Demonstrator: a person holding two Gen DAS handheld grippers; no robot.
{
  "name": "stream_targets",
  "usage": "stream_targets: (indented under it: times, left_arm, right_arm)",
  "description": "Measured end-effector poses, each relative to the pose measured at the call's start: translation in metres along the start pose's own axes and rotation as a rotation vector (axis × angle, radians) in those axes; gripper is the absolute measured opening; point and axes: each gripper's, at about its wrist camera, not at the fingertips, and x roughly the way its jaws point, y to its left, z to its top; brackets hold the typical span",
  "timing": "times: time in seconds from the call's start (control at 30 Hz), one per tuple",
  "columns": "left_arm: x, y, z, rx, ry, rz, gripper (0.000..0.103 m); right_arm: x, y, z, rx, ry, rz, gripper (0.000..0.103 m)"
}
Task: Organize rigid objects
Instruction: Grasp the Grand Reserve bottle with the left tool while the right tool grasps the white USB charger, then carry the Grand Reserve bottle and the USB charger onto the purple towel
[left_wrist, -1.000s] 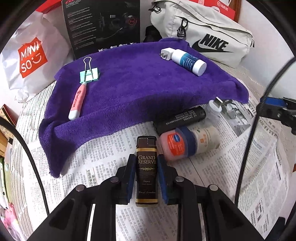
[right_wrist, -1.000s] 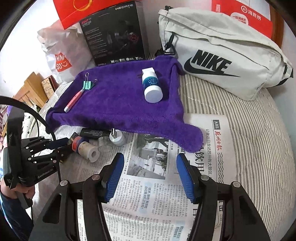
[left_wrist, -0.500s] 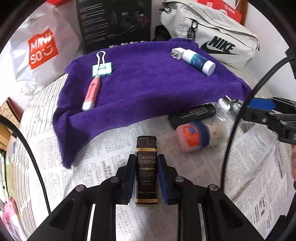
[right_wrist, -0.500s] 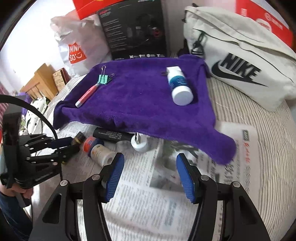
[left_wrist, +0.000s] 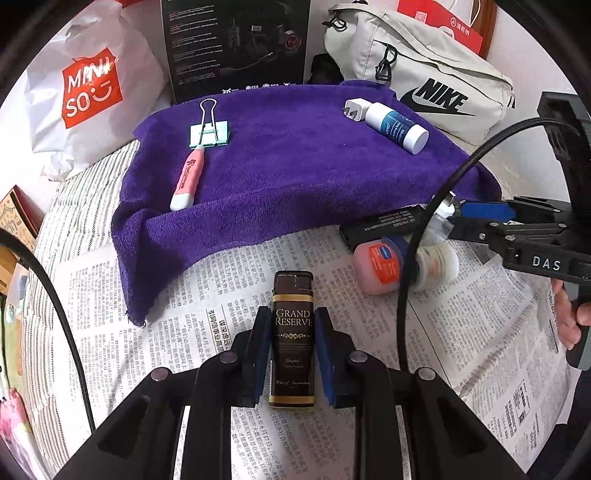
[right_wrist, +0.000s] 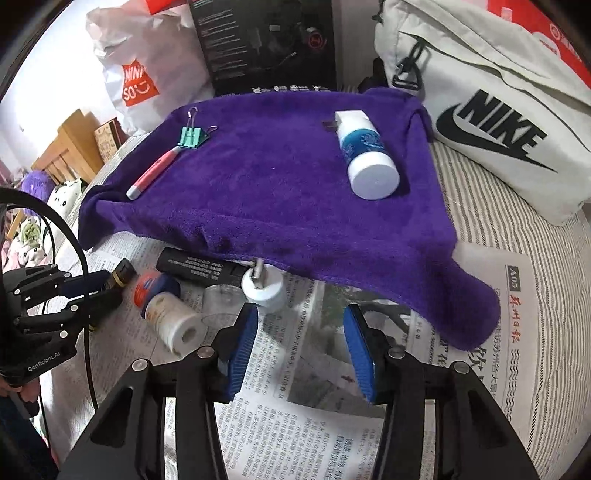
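My left gripper is shut on a brown "Grand Reserve" lighter, held over the newspaper. My right gripper hangs low over the newspaper; its jaws are closing with nothing between them. A white plug lies just ahead of its left finger. Beside it lie a black tube and a red-lidded jar. On the purple towel rest a green binder clip, a pink highlighter and a blue-and-white bottle next to a white charger.
A white Nike bag stands at the back right. A black box and a Miniso bag stand behind the towel. The striped cover shows to the right of the newspaper. Cables trail from both grippers.
My right gripper has moved left and down toward the white plug, and its jaws have narrowed. My left gripper has kept its hold on the lighter in nearly the same place.
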Motion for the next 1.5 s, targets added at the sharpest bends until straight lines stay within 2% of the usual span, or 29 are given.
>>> stream_targets:
  times: [0.27,0.4,0.43,0.57,0.8,0.9,1.17,1.5]
  left_arm:
    - [0.000,0.000,0.000,0.002,0.002,-0.002,0.023]
    - [0.000,0.000,0.000,-0.001,-0.002,-0.006,0.023]
    - [0.000,0.000,0.001,-0.002,-0.002,-0.007,0.023]
    - [0.000,0.001,0.000,0.000,0.001,0.001,0.023]
    - [0.000,0.001,0.000,0.009,-0.016,0.010,0.023]
    - [0.000,0.003,-0.001,0.010,-0.019,-0.002,0.023]
    - [0.002,0.000,0.002,0.033,-0.008,0.016,0.023]
    - [-0.004,0.006,0.003,0.001,-0.001,-0.003,0.022]
  right_arm:
    - [0.008,0.010,0.006,-0.017,-0.019,0.001,0.048]
    - [0.011,0.016,0.008,-0.059,-0.041,-0.005,0.024]
    - [0.010,0.015,0.008,-0.060,-0.042,-0.002,0.024]
    - [0.001,0.008,0.005,-0.038,-0.045,0.016,0.024]
    - [-0.002,0.005,-0.008,-0.066,0.000,-0.042,0.024]
    - [-0.001,0.005,-0.007,-0.064,-0.012,-0.048,0.024]
    - [-0.001,0.005,-0.009,-0.064,-0.012,-0.040,0.024]
    - [-0.017,0.002,-0.009,-0.057,-0.030,-0.012,0.024]
